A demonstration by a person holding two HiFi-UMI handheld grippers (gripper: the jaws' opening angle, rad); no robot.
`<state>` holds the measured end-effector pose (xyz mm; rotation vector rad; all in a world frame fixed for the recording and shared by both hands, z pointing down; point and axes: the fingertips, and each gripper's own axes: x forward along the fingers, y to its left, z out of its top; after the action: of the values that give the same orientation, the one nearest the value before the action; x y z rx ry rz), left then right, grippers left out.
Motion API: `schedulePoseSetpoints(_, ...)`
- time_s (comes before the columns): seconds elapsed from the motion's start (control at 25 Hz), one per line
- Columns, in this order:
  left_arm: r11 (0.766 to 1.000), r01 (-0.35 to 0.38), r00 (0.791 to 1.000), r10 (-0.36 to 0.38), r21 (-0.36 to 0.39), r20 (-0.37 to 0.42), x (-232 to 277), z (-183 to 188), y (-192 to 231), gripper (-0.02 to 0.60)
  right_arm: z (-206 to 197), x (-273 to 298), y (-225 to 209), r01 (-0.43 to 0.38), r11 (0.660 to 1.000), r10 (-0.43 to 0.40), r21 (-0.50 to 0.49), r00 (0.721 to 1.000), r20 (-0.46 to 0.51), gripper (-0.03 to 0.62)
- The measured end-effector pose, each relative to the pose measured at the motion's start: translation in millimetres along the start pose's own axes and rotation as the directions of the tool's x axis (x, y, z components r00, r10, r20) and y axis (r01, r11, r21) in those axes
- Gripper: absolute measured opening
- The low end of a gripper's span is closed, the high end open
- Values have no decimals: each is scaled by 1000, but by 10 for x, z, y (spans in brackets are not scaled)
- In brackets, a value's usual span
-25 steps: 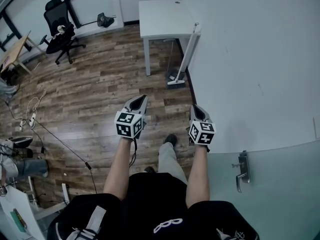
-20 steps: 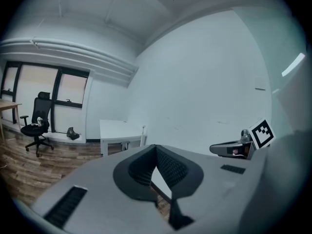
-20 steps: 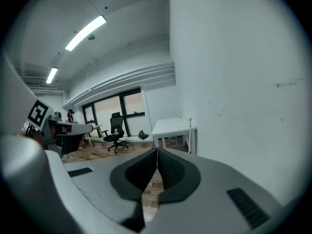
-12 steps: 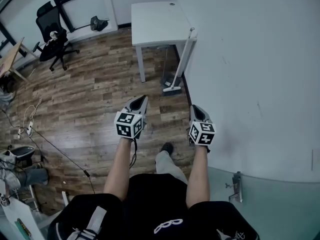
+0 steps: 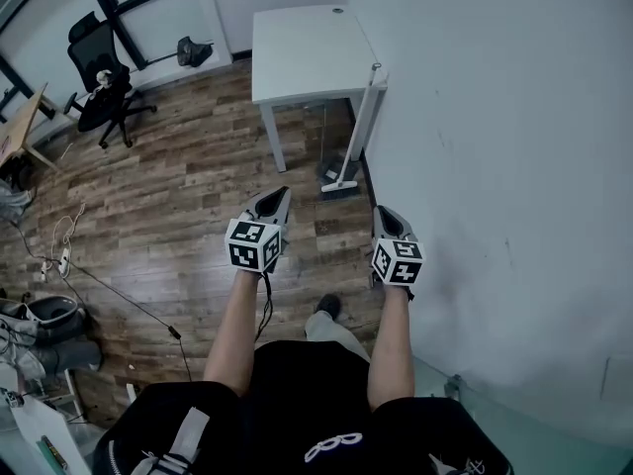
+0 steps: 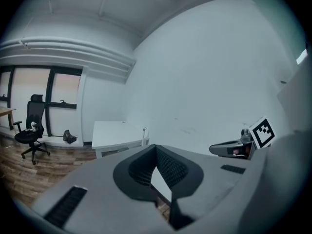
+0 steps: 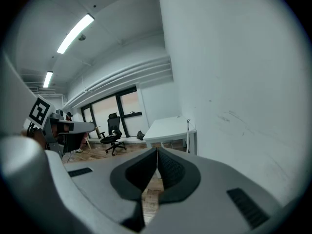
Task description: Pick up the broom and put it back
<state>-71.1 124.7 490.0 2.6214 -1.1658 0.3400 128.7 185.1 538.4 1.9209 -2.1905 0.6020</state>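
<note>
The broom [image 5: 358, 127] has a white handle and leans against the white table [image 5: 297, 38] beside the wall, its head [image 5: 339, 183] on the wood floor. It stands ahead of both grippers, well out of reach. My left gripper [image 5: 279, 197] and right gripper [image 5: 384, 213] are held side by side in front of me, both shut with nothing in them. In the left gripper view the jaw tips [image 6: 156, 147] meet, and the broom handle [image 6: 145, 134] shows by the table. In the right gripper view the tips [image 7: 157, 150] also meet, with the broom handle [image 7: 188, 126] beyond.
A white wall [image 5: 495, 166] runs along my right. A black office chair [image 5: 99, 82] stands at the far left by the windows. Cables [image 5: 69, 240] trail over the floor on the left. A glass panel [image 5: 524, 438] shows at the bottom right.
The table and broom have come closer and lower in the head view. The glass door with its handle has slid out at the bottom right. Both grippers stay shut, held the same way.
</note>
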Motion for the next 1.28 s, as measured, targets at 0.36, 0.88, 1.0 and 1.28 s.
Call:
schedulePoseSetpoints(0.36, 1000, 5, 1000, -5, 16, -6, 554, 143, -68, 11, 148, 308, -479, -4, 1000, 4, 18, 1000, 0, 25)
schedulePoseSetpoints(0.88, 1000, -6, 1000, 6, -21, -13, 905, 145, 109, 11, 248, 633, -552, -56, 998, 55, -15, 998, -40, 25)
schedulePoseSetpoints(1.0, 999, 3, 1000, -3, -33, -9, 1112, 167, 197, 11, 274, 805, -639, -52, 998, 50, -20, 997, -53, 25)
schedulePoseSetpoints(1.28, 998, 47, 999, -47, -43, 7, 1678, 447, 522, 11, 616, 1350, -773, -35, 999, 33, -29, 998, -57, 25)
